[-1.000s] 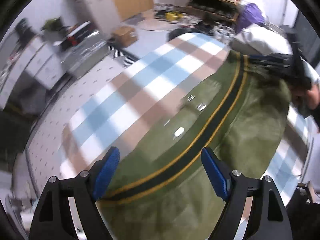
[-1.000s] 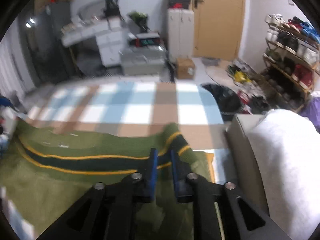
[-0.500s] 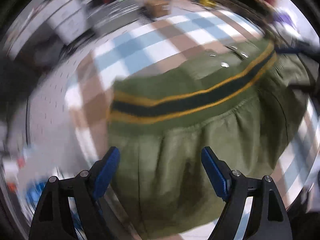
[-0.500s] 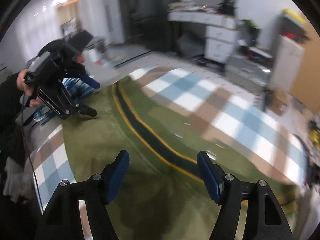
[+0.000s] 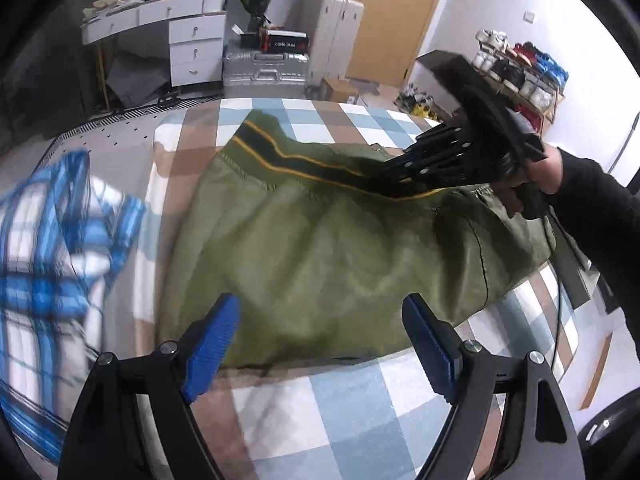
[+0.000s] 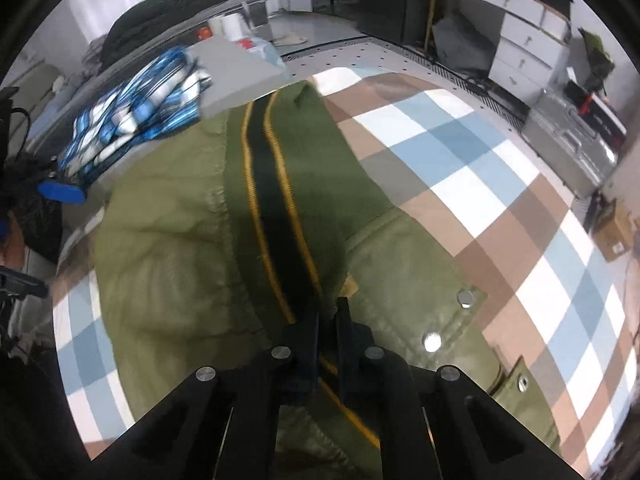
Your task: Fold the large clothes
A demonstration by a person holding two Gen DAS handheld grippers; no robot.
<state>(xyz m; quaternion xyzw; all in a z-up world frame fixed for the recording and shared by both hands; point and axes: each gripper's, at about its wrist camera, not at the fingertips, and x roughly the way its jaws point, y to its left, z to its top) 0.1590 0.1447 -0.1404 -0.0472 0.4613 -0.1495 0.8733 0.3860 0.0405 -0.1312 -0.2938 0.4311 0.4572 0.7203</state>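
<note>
Green jacket [image 6: 168,264] is lying spread on the checked bed [image 6: 500,184] — right tool [image 6: 329,322], gaping half a second ago, is now clamping its striped hem [image 6: 276,216]; left tool [image 5: 320,336] is hovering released at the near edge — fold is starting.

A: Where does the left wrist camera look?
B: Down, close over the olive-green jacket with a dark, yellow-edged band [image 5: 320,240], toward the wooden door [image 5: 396,20].
A: And the right?
B: Close above that same jacket [image 6: 168,248], facing the white drawer desk [image 6: 520,40].
</note>
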